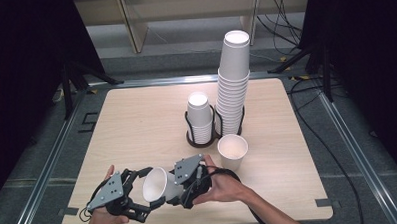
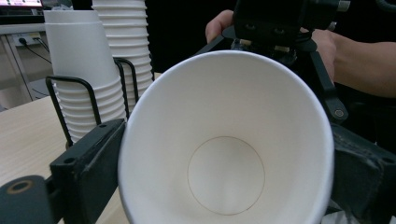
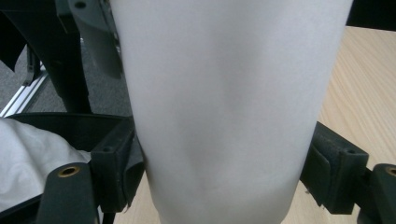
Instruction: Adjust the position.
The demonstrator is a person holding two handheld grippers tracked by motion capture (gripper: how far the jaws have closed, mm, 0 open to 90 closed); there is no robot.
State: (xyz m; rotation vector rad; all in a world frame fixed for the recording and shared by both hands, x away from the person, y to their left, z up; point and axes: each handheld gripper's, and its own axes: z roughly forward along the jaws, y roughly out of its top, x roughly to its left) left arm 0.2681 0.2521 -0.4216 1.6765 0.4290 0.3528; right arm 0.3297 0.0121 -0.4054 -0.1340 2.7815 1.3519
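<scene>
Bright, even overhead light on the table [image 1: 137, 124], dark surroundings, close-up cup [image 3: 224, 107] softly blurred.

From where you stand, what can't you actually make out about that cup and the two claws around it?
- Right claw view: the held cup runs off the top and bottom edges, so its rim and base are cut off.
- Left claw view: the cup's mouth hides the left claw's pads, so whether they touch the cup can't be told.
- High view: the person's hand covers the right claw, hiding its grip.
- High view: the holder's shorter stack is too small to count.
</scene>
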